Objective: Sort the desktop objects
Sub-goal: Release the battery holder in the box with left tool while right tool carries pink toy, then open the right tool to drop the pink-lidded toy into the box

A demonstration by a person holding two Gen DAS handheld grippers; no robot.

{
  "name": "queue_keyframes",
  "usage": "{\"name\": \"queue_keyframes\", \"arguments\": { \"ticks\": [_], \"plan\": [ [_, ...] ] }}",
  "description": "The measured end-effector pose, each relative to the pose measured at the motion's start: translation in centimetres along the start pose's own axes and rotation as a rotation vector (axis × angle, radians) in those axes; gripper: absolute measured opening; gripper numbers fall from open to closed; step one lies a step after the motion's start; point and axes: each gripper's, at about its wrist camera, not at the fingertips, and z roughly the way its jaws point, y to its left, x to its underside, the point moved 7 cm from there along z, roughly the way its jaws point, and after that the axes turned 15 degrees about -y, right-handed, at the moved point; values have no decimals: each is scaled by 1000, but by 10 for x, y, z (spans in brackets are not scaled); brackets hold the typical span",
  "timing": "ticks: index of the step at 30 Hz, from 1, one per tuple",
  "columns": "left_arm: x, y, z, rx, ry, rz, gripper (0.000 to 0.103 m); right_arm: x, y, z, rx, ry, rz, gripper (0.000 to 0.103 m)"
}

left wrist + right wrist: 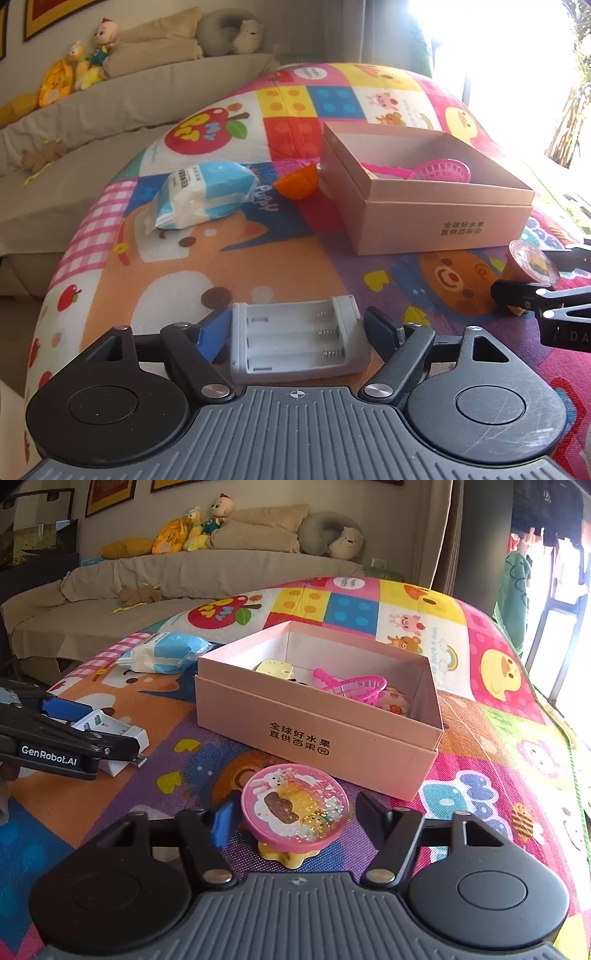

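On the bright play mat [480, 738], a blue tissue pack [207, 195] lies far left, with an orange toy piece [299, 181] just beside it. Nearer, the left gripper [295, 332] has a grey battery holder [299, 339] between its jaws; the blue pad touches one side, the black pad sits just off the other. Behind stands the pink box [321, 734], a pink net scoop [354, 688] inside. Rightmost, the right gripper [295, 823] brackets a pink toy table [295, 808], its right pad apart from it.
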Motion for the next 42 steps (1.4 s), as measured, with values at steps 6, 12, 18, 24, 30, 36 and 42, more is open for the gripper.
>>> {"name": "queue_keyframes", "arguments": {
  "ticks": [6,12,18,24,30,36,42],
  "plan": [
    [-11,-12,-34,53,-43,32,83,-7,-6,-35,-43,-17,21,56],
    [-68,-34,-67,126,-193,44,83,-57,-25,-89,-44,-147,36,56],
    [-131,-63,-44,156,-300,88,83,-114,-53,-121,28,-310,42,56],
    [-163,-79,38,170,-254,20,83,-128,-72,-116,65,-331,72,56],
    [-136,-49,47,137,-211,-59,95,-124,-80,-94,81,-287,58,56],
    [-76,-19,26,65,-145,15,96,-134,-83,-34,39,-200,98,56],
    [-46,12,15,16,-128,2,98,-152,-84,70,44,-116,163,56]
  ]
}}
